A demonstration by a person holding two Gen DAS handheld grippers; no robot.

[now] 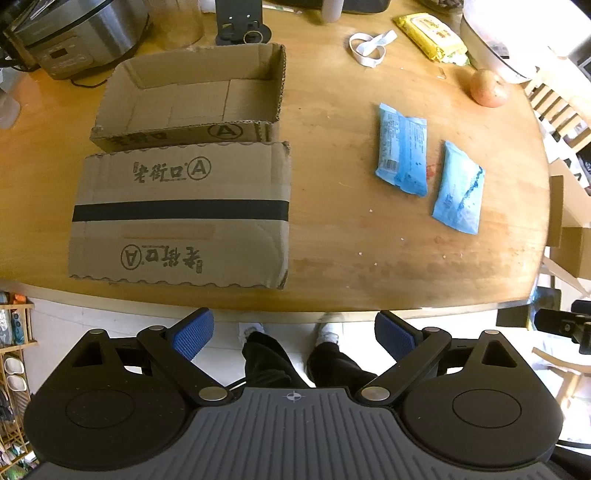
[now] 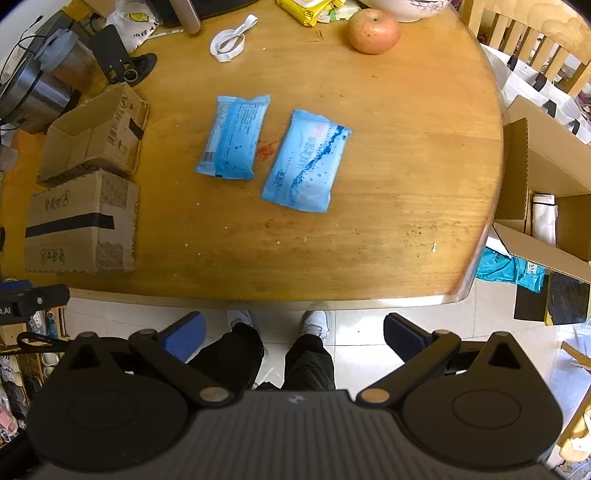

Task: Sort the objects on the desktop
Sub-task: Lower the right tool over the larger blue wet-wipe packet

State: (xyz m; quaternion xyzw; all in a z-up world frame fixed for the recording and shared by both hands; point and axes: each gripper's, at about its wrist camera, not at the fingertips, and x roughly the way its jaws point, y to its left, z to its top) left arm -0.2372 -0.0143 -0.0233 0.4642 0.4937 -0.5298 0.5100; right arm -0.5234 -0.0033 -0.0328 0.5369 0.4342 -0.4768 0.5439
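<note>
Two blue tissue packs lie side by side on the wooden table (image 1: 332,229): one (image 1: 402,148) (image 2: 233,137) with small print, the other (image 1: 459,188) (image 2: 306,161) with a dark blue wave. An open cardboard box (image 1: 192,96) (image 2: 94,134) stands at the left, and a closed, taped box (image 1: 181,214) (image 2: 81,223) sits in front of it. My left gripper (image 1: 294,334) hangs open over the floor off the table's near edge, nothing between its blue pads (image 1: 194,334). My right gripper (image 2: 294,334) is open too, also short of the edge.
At the table's far side are an apple (image 2: 373,31) (image 1: 488,88), a white strap loop (image 2: 229,38) (image 1: 369,46), a yellow wipes pack (image 1: 430,35) and a steel cooker (image 1: 74,33). A person's legs and shoes (image 2: 280,350) stand below. Cardboard boxes (image 2: 546,177) and a chair crowd the right.
</note>
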